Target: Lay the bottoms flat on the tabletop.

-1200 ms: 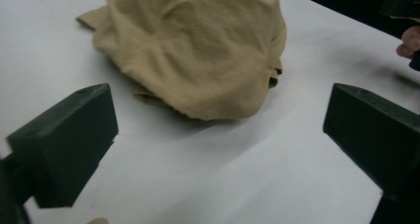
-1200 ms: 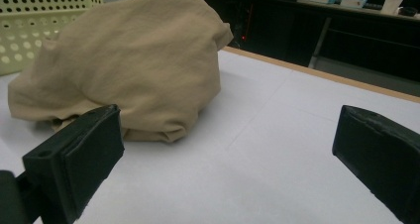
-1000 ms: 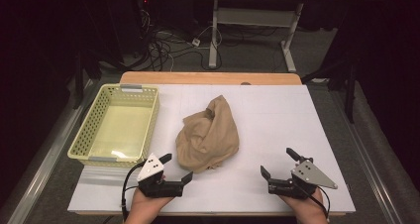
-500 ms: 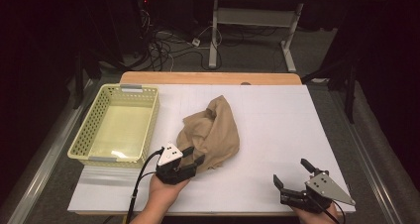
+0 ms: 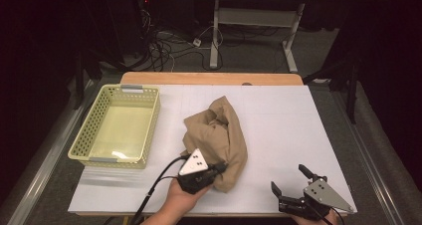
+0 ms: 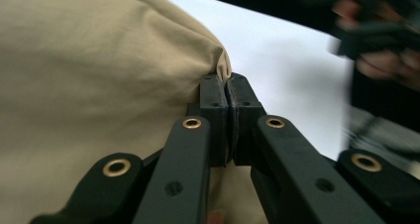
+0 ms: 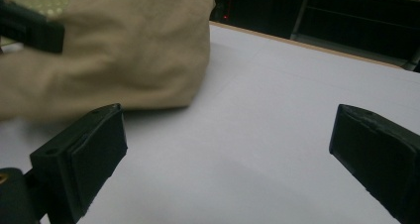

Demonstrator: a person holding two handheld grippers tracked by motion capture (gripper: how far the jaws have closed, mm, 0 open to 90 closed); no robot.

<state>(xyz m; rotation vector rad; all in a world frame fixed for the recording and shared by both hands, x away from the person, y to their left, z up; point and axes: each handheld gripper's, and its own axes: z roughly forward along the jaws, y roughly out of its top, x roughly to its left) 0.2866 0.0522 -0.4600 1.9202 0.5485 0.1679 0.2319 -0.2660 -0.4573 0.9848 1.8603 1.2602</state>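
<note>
Tan cotton-looking cloth (image 5: 216, 135) is what we've got in hand here, bunched in a heap around the middle of the white worktop (image 5: 278, 115). Nearest us, our left gripper (image 6: 227, 92) has just been closing and now pinches a fold at the heap's near edge, jaws pressed together with fabric caught at the tips. Our right gripper (image 5: 292, 185) sits off to the right near the front edge, jaws spread wide with nothing between them, well apart from the cloth.

We reckon it'll handle light and floppy, so no stiffness to count on; lift one fold and the rest will drag and sag. A hem or corner would be the better hold.

Farther left, the yellow basket (image 5: 84, 135) stands beside the heap. Can't tell what kind of garment it is; the edges are tucked under, and the right gripper view shows it blurred.
</note>
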